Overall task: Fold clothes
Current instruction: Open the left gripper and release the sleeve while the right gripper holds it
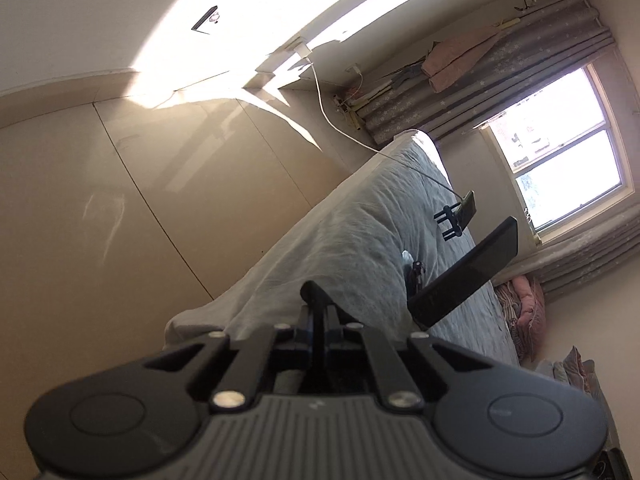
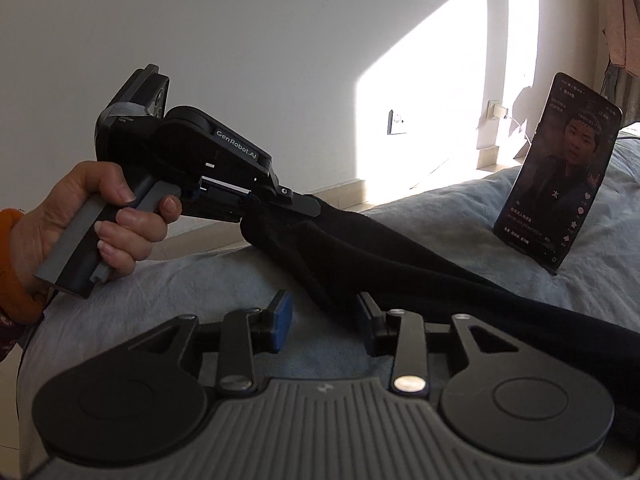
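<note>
Pinching one end of a black garment (image 2: 380, 264) in the left gripper (image 2: 308, 206), clamped tight on the cloth and raised just above a bed (image 2: 180, 280) dressed in a grey-blue sheet. Gripped at the handle by a hand (image 2: 80, 216) emerging from an orange sleeve (image 2: 12, 264).

Draped from that pinch down and to the right across the bed, bunched into a long dark roll rather than spread flat, and trailing out of view at the lower right.

Waiting below with the right gripper (image 2: 324, 312) spread apart, blue pads showing, grasping nothing (passed closely by the cloth at the right-hand finger, perhaps brushed by it, but not pressed between the pads).

Propped on a stand farther back on the bed, just beyond the cloth: a phone (image 2: 560, 176) with its screen lit. Behind, a pale wall (image 2: 240, 20) patched with sunlight.

Judged as early in the job: no crease laid, no tidy rectangle anywhere, no stack of finished pieces in view. Done so far, at most: one end picked up. Left to do, by the look of it: catching a second point with the free tool, drawing the garment straight, laying it flat, then folding it over. Impossible to tell from this bundle what kind of garment, or which end.
</note>
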### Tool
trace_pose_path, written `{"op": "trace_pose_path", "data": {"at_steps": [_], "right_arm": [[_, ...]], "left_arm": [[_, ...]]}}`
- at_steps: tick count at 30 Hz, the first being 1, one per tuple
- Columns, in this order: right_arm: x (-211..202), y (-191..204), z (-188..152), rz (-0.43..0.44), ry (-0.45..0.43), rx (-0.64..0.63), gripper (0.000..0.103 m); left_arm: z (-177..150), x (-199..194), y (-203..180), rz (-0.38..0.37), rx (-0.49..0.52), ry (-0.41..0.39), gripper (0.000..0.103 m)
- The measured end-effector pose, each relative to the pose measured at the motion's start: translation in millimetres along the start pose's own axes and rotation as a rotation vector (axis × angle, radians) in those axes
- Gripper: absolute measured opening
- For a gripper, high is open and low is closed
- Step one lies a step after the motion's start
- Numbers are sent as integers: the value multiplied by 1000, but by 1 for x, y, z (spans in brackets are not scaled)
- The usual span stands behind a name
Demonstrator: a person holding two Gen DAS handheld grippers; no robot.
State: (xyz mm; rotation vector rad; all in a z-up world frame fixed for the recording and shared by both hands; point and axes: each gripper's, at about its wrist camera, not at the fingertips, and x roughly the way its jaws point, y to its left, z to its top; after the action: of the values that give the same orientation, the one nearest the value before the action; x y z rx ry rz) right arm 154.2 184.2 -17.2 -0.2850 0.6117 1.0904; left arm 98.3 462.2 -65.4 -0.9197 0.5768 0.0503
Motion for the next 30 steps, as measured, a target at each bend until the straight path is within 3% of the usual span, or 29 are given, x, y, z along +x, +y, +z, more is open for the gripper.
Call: {"op": "trace_pose_path", "data": {"at_steps": [3, 5, 10, 14, 19, 27, 29, 30], "right_arm": [[-23, -21, -4, -67, -22, 4, 54], [-37, -42, -9, -138, -20, 2, 54], [-68, -115, -26, -358, 34, 14, 54], [-88, -179, -32, -478, 58, 73, 54], [-96, -229, -34, -492, 98, 127, 54], [-69, -266, -48, -504, 285, 60, 54], [-65, -269, -55, -499, 311, 65, 52], [-65, -269, -57, -488, 312, 75, 41]], "left_arm": [[6, -19, -14, -25, 101, -147, 4], [10, -23, -19, -28, 157, -188, 4], [17, 9, -18, 106, 217, -7, 8], [22, 25, -4, 118, 166, 44, 34], [26, 42, 11, 121, 75, 98, 36], [26, 65, 23, 86, -32, 168, 35], [26, 69, 24, 68, -46, 180, 27], [26, 71, 24, 56, -49, 185, 21]]}}
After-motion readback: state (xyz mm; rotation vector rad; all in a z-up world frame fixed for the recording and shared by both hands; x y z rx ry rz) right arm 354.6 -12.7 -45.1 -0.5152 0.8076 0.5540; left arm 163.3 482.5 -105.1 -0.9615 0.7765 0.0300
